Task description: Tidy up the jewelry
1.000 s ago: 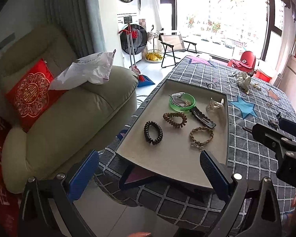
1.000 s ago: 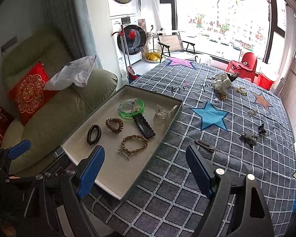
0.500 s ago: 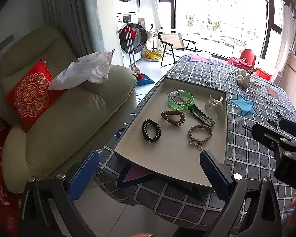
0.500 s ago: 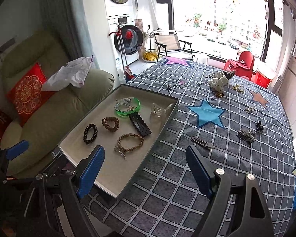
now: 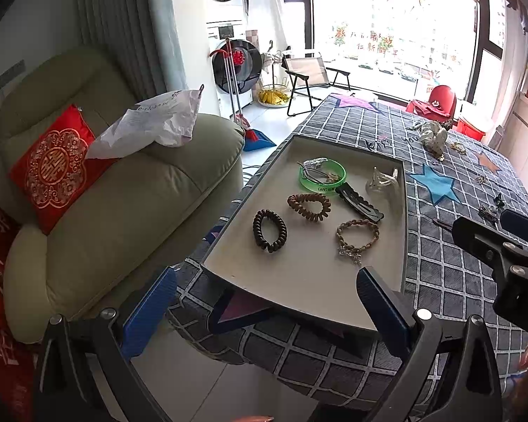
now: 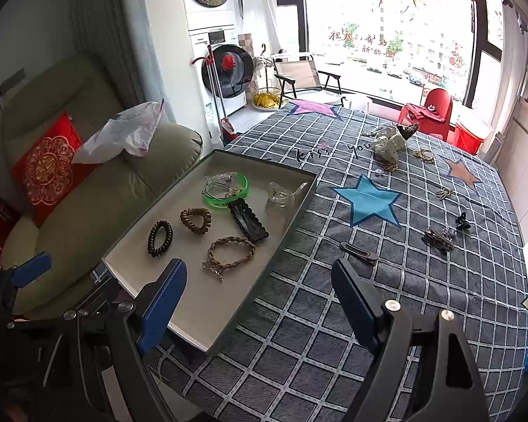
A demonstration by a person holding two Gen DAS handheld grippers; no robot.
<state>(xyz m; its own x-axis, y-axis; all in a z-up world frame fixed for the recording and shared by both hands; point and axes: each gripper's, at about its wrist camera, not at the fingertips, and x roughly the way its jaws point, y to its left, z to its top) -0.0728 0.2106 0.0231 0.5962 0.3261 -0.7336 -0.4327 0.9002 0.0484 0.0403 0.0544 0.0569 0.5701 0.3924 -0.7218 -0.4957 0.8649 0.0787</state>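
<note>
Both jaws gape empty, tray (image 6: pixel 292 218) of jewelry lying beyond them.

Table (image 6: pixel 299 320) wears a grey grid-check cloth with star patches. Shallow grey tray (image 6: pixel 292 221) sits at its left edge, near corner overhanging. Loose on the cloth right of the tray: dark flat hair clip (image 6: pixel 359 253) just beside the tray's long side, small tangle of clips (image 6: pixel 440 237) and a black claw clip (image 6: pixel 463 221) further right, polka-dot fabric piece (image 6: pixel 390 142) far side, gold bits (image 6: pixel 424 155) beside it.
</note>
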